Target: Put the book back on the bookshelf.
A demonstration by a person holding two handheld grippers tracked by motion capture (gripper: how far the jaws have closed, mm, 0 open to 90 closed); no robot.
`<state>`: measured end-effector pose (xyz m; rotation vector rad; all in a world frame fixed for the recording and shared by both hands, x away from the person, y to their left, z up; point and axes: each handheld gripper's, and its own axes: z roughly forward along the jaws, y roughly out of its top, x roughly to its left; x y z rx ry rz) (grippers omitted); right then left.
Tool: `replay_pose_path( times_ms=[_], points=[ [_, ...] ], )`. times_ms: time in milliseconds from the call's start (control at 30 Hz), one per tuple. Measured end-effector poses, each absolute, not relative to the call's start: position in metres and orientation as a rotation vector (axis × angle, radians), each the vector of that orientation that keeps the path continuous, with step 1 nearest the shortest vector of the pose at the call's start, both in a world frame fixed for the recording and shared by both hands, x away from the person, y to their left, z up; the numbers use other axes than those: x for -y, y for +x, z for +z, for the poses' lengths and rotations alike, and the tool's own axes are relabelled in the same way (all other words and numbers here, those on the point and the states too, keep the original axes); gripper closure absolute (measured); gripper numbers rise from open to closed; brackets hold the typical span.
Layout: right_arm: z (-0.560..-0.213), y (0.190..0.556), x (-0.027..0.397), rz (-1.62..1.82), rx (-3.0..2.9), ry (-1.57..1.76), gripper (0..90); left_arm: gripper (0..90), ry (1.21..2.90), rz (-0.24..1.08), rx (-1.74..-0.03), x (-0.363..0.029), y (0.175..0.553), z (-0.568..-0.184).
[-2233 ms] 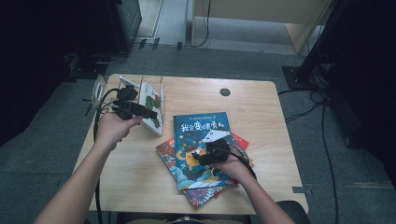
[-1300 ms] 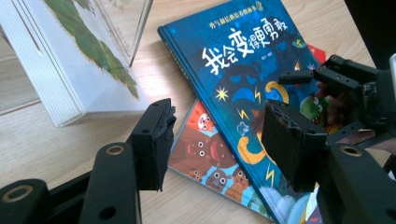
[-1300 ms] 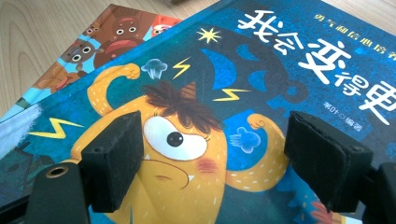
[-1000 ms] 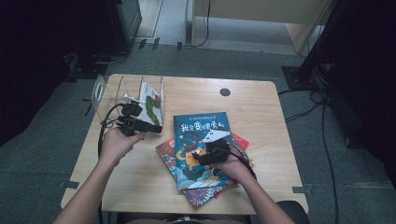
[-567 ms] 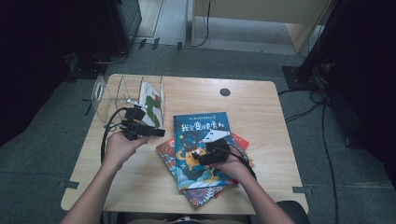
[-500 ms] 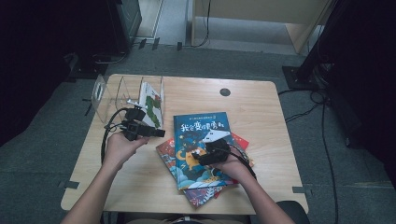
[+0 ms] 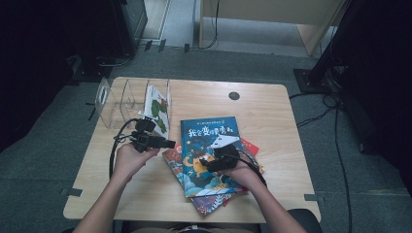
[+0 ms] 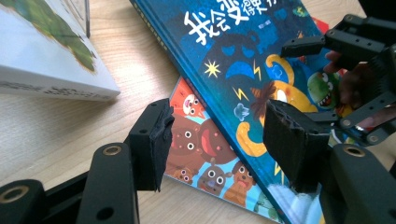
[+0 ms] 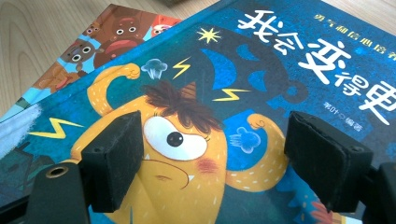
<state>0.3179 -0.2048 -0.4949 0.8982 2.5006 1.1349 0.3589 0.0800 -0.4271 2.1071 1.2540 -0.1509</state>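
The blue book (image 7: 210, 145) tops a loose stack mid-table. The right gripper (image 7: 217, 160) rests over its cover, jaws wide, holding nothing; the left gripper (image 7: 165, 143) nears its spine edge, jaws half open and empty. A shallow bite could drag the bear book (image 8: 196, 149) underneath along.

**Bright table, dark room**

From above, light falls mostly on my table (image 7: 272, 116) — the floor and the corners of the room sink into near black. That high view is soft and grainy, with small print unreadable. My left gripper view is sharper: the blue book (image 8: 243, 60) shows crisp colour, while my own jaws at the bottom edge sit slightly blurred and in shade. In my right gripper view the wood at the table's far edge glares pale — the pads (image 9: 114, 158) stay dark, soft-edged.
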Motion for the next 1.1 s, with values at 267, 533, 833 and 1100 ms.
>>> replay_pose_path(
  times_ms=[267,533,833,1100],
  points=[
    [-0.495,0.318,0.205,1.135,-2.501,0.898,19.9,42.7,2.108,-0.141,-1.230,-0.073,0.356,-0.438],
    [-0.495,0.318,0.205,1.135,-2.501,0.896,19.9,42.6,2.159,-0.131,-1.203,-0.063,0.351,-0.454],
    [-0.495,0.318,0.205,1.135,-2.501,0.895,20.0,42.7,2.171,-0.127,-1.191,-0.059,0.347,-0.469],
    [-0.495,0.318,0.205,1.136,-2.499,0.898,20.2,43.7,2.171,-0.110,-1.189,-0.060,0.346,-0.474]
  ],
)
